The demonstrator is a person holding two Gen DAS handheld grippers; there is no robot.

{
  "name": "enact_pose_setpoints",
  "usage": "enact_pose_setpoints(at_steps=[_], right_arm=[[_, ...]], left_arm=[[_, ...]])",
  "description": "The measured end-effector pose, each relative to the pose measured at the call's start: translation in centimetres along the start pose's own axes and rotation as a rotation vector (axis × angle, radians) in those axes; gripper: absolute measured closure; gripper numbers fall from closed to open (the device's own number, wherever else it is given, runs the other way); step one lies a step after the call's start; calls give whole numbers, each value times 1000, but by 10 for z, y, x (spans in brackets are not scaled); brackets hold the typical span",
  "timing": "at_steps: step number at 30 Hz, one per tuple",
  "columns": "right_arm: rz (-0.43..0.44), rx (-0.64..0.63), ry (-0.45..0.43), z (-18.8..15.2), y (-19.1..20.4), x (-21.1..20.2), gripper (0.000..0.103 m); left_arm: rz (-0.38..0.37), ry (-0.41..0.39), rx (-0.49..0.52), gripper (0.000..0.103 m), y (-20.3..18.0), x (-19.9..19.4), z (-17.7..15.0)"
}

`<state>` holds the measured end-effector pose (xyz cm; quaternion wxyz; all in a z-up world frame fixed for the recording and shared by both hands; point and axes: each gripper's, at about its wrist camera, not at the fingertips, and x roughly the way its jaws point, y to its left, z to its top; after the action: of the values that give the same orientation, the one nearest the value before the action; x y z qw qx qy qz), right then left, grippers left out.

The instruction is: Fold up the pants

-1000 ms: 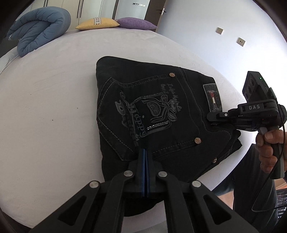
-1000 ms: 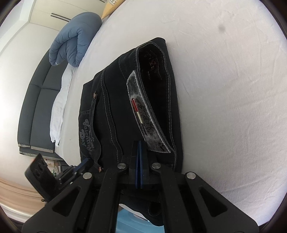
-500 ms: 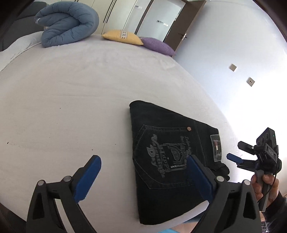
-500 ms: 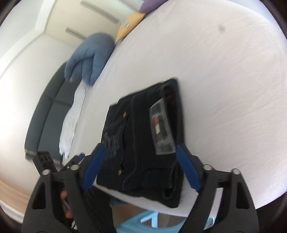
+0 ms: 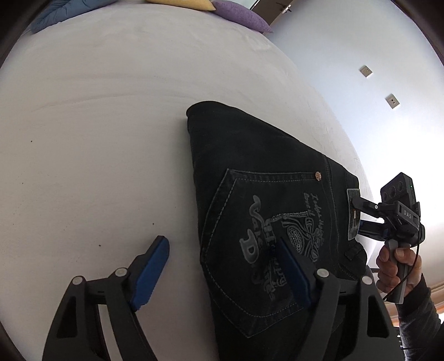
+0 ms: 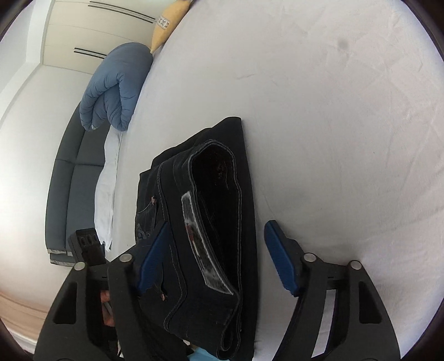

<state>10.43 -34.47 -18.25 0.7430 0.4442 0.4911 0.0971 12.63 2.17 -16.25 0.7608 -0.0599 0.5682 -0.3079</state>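
Note:
Black jeans (image 5: 263,200) lie folded into a compact stack on the white bed (image 5: 97,125), back pocket with silver embroidery facing up. My left gripper (image 5: 222,269) is open, straddling the stack's left edge, one finger on the pocket. My right gripper (image 6: 215,255) is open at the waistband end (image 6: 216,194), with the gaping waistband and its label between the fingers. The right gripper also shows in the left wrist view (image 5: 358,213), held in a hand at the stack's right edge.
A rolled blue duvet (image 6: 116,89), a yellow pillow (image 6: 166,22) and a purple pillow (image 5: 238,14) sit at the far end of the bed. A dark sofa (image 6: 66,180) stands beside the bed. The bed edge runs close below the jeans.
Both grippers were shut on the jeans one second ago; they let go, pulled back, and have now come close to the stack again, open.

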Motion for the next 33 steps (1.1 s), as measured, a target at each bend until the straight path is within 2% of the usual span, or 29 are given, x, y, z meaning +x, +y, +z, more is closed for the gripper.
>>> enact_pose_setpoints(at_steps=[3,5,6,9,11,17,21,24,28,33], right_arm=[[-14,-14,41,8,3,13,57],[-17,-20,59,13,4,18,66],[-23,-25,61,12,6,19,70],[-64,-81,45,10,17,20,78],[-88,-125,27,6,29,16,83],[-78,-218,-27,13,73,-8,86],[-59,-258,-66,45,99,-18,86],[-53,-289,-73,73,118,-15,86],[-55,-278,-65,111,120,5,86],[-78,-239,-22,145,92,41,86]], left_arm=[[-1,37,7,32,-4,7,7],[-36,63,6,54,-7,12,11],[-28,72,7,55,-8,14,12],[-13,79,29,64,-15,15,13],[-19,66,14,78,-16,11,13],[-5,-11,58,82,-33,-19,22],[-7,-90,74,82,-37,-44,53],[14,-114,89,82,-31,-52,82],[32,-111,87,82,-12,-32,120],[65,-56,90,81,6,15,139]])
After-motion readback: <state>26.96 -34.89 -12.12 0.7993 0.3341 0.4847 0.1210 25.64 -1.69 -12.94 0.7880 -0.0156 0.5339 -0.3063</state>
